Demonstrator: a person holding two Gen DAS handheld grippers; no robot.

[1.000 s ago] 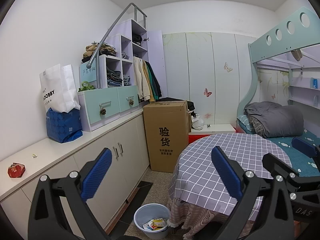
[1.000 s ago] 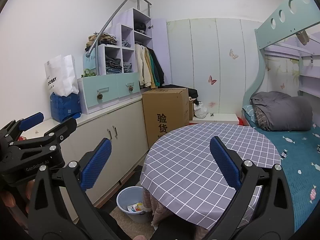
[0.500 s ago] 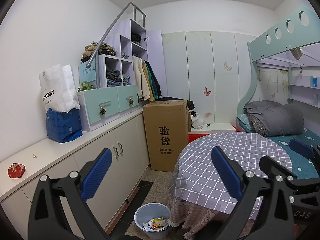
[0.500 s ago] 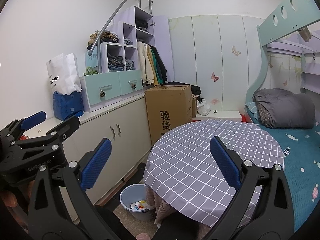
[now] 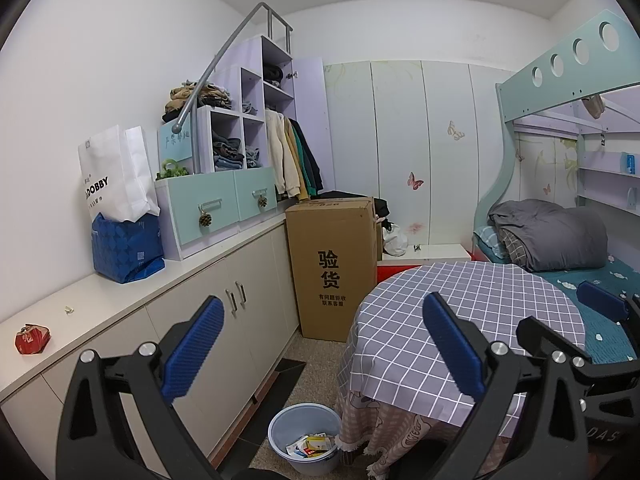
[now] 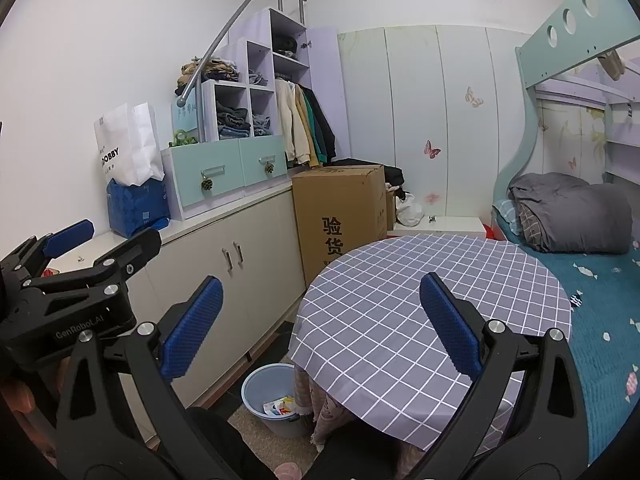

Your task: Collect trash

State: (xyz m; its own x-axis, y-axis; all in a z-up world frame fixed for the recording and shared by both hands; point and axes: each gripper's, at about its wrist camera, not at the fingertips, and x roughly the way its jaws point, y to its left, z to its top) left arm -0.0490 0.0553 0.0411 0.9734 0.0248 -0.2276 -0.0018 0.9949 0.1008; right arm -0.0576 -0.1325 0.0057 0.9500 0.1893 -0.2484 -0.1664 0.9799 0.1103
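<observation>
Both claws wide, holding nothing: left gripper (image 5: 318,342), right gripper (image 6: 320,324); red wrapper (image 5: 32,339) on countertop (image 5: 120,300).

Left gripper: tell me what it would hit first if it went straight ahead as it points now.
Probably the cardboard box, which sits centred ahead between the open left gripper's fingers. Only floor lies before it; the checked table edge is just right. Depth is uncertain.

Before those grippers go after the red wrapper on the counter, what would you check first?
1. Left gripper open, holding nothing: ok.
2. Right gripper open, holding nothing: ok.
3. Red wrapper in view, nothing lying on it: ok.
4. Bin uncovered, room left inside: ok.
5. Small white scrap on the counter is trash: cannot tell.
</observation>
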